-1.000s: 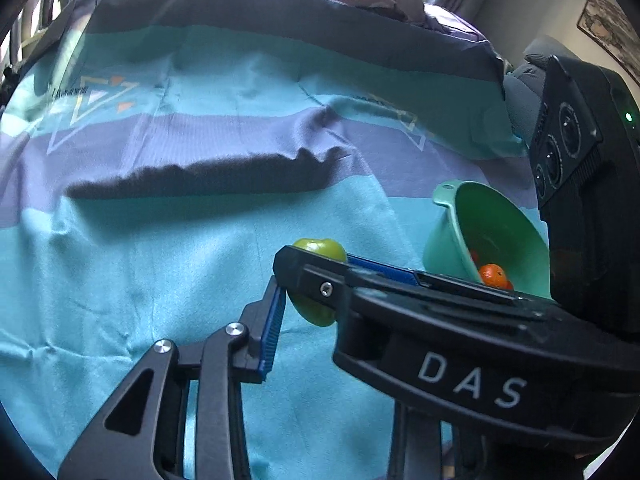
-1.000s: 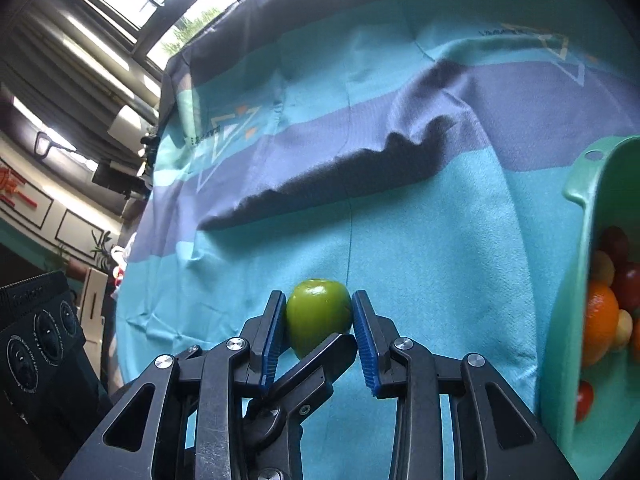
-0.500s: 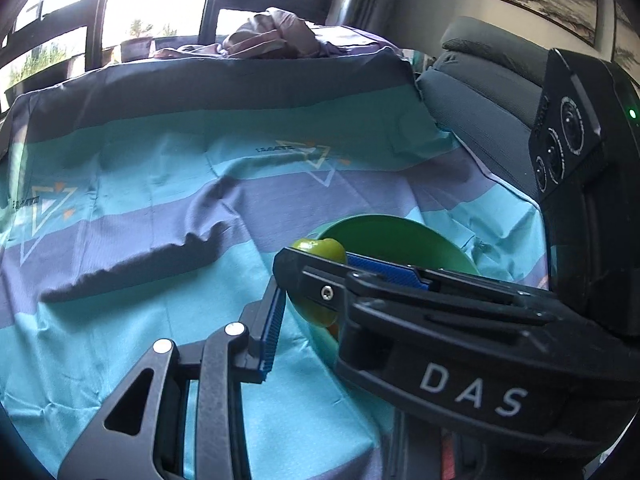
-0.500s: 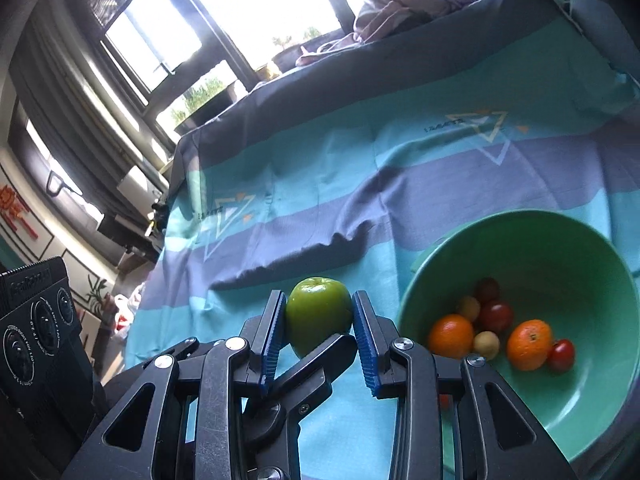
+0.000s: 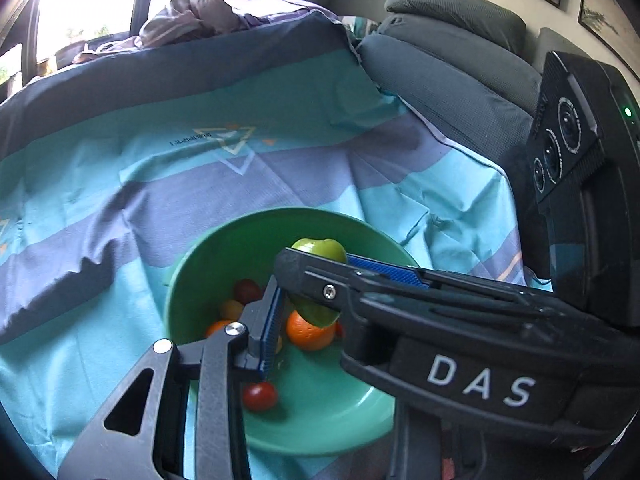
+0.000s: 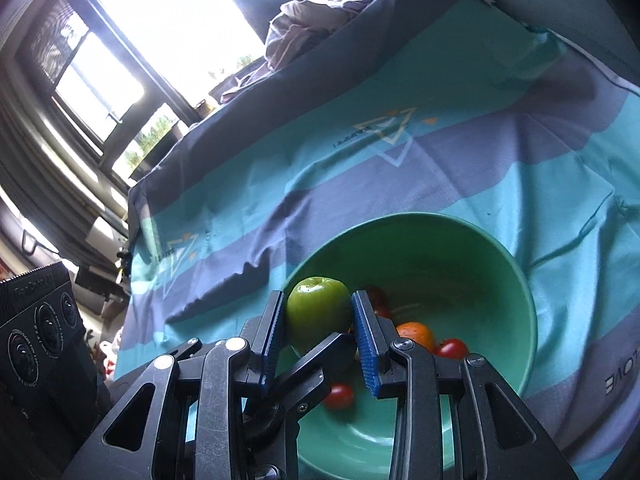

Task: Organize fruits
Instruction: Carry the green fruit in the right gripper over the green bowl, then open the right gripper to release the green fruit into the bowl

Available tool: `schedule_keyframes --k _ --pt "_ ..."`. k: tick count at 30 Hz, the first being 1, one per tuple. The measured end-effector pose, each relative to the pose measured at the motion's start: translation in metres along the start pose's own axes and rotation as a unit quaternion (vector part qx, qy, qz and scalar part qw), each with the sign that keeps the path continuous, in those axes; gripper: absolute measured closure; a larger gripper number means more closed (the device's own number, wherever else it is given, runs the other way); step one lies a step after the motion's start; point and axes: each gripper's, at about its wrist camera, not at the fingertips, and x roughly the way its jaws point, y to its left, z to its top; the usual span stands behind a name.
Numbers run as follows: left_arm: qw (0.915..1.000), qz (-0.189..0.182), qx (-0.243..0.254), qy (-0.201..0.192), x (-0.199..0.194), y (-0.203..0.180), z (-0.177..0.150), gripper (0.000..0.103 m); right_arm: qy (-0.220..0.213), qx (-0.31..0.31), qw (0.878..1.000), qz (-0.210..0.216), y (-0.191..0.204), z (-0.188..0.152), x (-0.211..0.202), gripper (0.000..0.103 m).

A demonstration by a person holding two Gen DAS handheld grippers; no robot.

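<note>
My right gripper (image 6: pixel 319 322) is shut on a green apple (image 6: pixel 318 314) and holds it above the near left part of a green bowl (image 6: pixel 500 260). The bowl holds oranges (image 6: pixel 416 334), red tomatoes (image 6: pixel 452 348) and other small fruit. In the left wrist view the same apple (image 5: pixel 320 280) sits between one blue pad (image 5: pixel 272 328) and the right gripper's black body, which crosses the frame over the bowl (image 5: pixel 208 256). An orange (image 5: pixel 310 332) and a tomato (image 5: pixel 260 396) lie below. Only one left finger shows.
The bowl stands on a teal and purple striped cloth (image 5: pixel 120 160) with folds. A grey sofa (image 5: pixel 460 72) lies to the right of the cloth. Crumpled clothes (image 6: pixel 312 28) sit at the far edge by bright windows.
Both grippers have swung right with the apple, from over bare cloth to above the bowl. The bowl now fills the lower middle of both views.
</note>
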Motion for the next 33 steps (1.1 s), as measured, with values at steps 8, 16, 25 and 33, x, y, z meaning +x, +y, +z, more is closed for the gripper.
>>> schedule_keyframes --k 8,16,25,33 --pt "0.9993 -0.02 -0.005 0.032 0.027 -0.005 -0.001 0.07 0.025 0.025 0.999 -0.025 -0.025 0.0 0.008 0.066" --pt "0.9974 -0.038 -0.026 0.056 0.04 -0.002 -0.005 0.07 0.05 0.037 0.997 -0.049 -0.035 -0.002 0.016 0.066" --pt "0.9951 -0.05 -0.049 0.069 0.047 0.002 -0.01 0.07 0.067 0.032 0.995 -0.072 -0.033 -0.003 0.023 0.066" --pt "0.9942 -0.052 -0.058 0.075 0.05 0.005 -0.012 0.07 0.076 0.024 0.993 -0.092 -0.03 -0.003 0.027 0.066"
